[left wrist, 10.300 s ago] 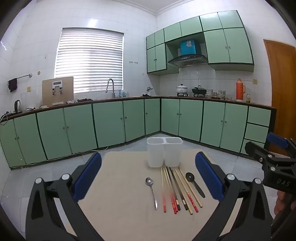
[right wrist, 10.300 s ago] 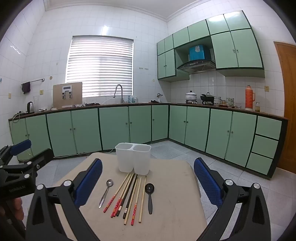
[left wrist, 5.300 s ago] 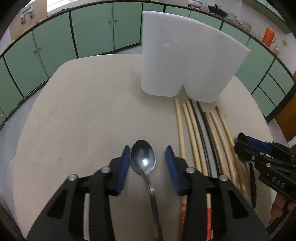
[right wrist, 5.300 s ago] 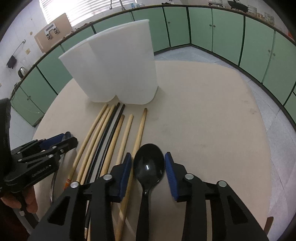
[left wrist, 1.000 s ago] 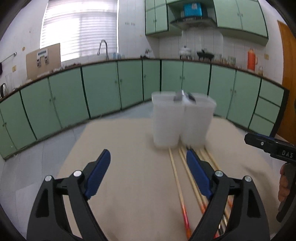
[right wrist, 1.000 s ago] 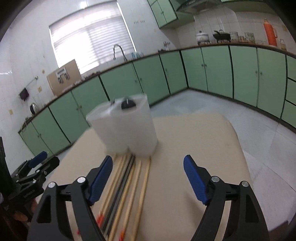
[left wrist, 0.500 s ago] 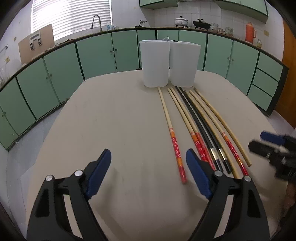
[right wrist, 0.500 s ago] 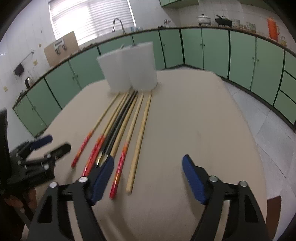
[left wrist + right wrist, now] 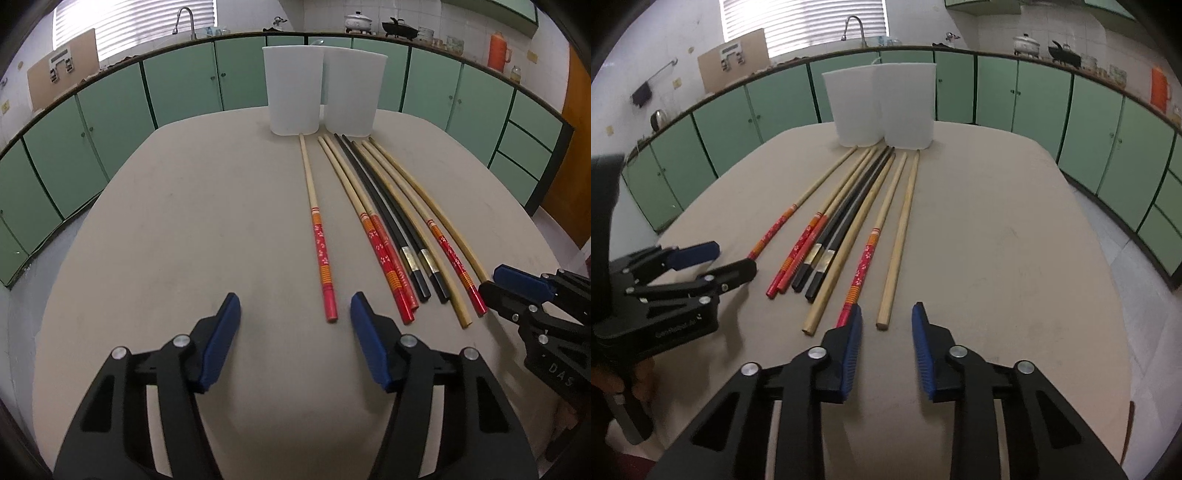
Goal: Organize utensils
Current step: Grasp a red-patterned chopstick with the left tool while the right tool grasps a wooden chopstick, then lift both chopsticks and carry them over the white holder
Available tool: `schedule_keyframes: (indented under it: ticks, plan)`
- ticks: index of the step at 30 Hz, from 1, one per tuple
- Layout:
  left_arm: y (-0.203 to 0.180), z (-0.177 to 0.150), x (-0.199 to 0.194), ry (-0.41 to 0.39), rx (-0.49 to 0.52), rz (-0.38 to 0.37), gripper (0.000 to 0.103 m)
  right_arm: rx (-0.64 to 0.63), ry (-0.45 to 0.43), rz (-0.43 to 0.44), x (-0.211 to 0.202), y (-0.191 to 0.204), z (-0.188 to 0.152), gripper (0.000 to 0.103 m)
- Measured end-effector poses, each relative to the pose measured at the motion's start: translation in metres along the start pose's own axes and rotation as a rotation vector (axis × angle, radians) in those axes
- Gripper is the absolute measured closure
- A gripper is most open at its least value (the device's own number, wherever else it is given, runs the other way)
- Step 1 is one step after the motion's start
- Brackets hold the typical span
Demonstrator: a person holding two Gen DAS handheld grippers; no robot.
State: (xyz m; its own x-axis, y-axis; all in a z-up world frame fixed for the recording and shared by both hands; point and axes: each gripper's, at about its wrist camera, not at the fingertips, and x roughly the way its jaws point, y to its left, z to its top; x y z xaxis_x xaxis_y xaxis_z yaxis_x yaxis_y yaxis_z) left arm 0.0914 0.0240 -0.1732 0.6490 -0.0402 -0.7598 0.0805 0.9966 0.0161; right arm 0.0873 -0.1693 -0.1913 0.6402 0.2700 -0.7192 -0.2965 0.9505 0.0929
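Observation:
Several chopsticks lie side by side on the beige table (image 9: pixel 184 229), pointing at a white two-compartment holder (image 9: pixel 323 96) at the far edge. My left gripper (image 9: pixel 293 317) is open, low over the table, just short of the near end of the leftmost red-handled chopstick (image 9: pixel 319 236). My right gripper (image 9: pixel 886 325) is open, with the near end of the rightmost plain wooden chopstick (image 9: pixel 897 243) right in front of its gap. The holder (image 9: pixel 882 107) also shows in the right wrist view. Its contents are hidden from here.
Red-handled, black and plain wooden chopsticks (image 9: pixel 399 221) fill the space between the two grippers. The right gripper shows at the right edge of the left wrist view (image 9: pixel 517 295), the left gripper at the left of the right wrist view (image 9: pixel 701 266). Green cabinets (image 9: pixel 110 110) ring the room.
Both grippers have dropped lower and moved in on the near ends of the chopsticks; the right gripper's jaws have narrowed. The chopsticks and holder have not moved.

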Motion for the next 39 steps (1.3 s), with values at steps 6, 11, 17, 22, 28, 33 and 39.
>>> schedule_keyframes:
  ticks: [6,11,17,22,28,33,39]
  plan:
    - [-0.001,0.004,0.001,-0.002,-0.009,-0.004,0.043,0.001,-0.003,0.012,0.001,0.002,-0.001,0.088]
    - [-0.004,0.006,0.002,-0.004,-0.018,-0.015,0.059,0.0,-0.006,0.01,0.002,0.003,-0.001,0.091]
    - [-0.003,0.005,0.001,-0.01,-0.037,-0.04,0.065,0.013,-0.006,0.018,0.003,0.002,-0.001,0.091]
    - [-0.01,0.004,0.0,-0.016,-0.02,-0.03,0.073,0.035,-0.005,0.031,0.004,-0.001,0.0,0.091]
    - [-0.016,0.004,0.002,-0.016,-0.009,-0.035,0.098,0.033,-0.006,0.024,0.004,0.0,0.0,0.093]
    - [-0.014,0.004,0.001,-0.019,-0.026,-0.041,0.098,0.042,-0.009,0.024,0.004,0.0,0.0,0.095]
    - [-0.018,0.006,-0.016,-0.042,0.015,-0.025,0.098,0.042,-0.035,0.008,-0.009,-0.003,0.0,0.096]
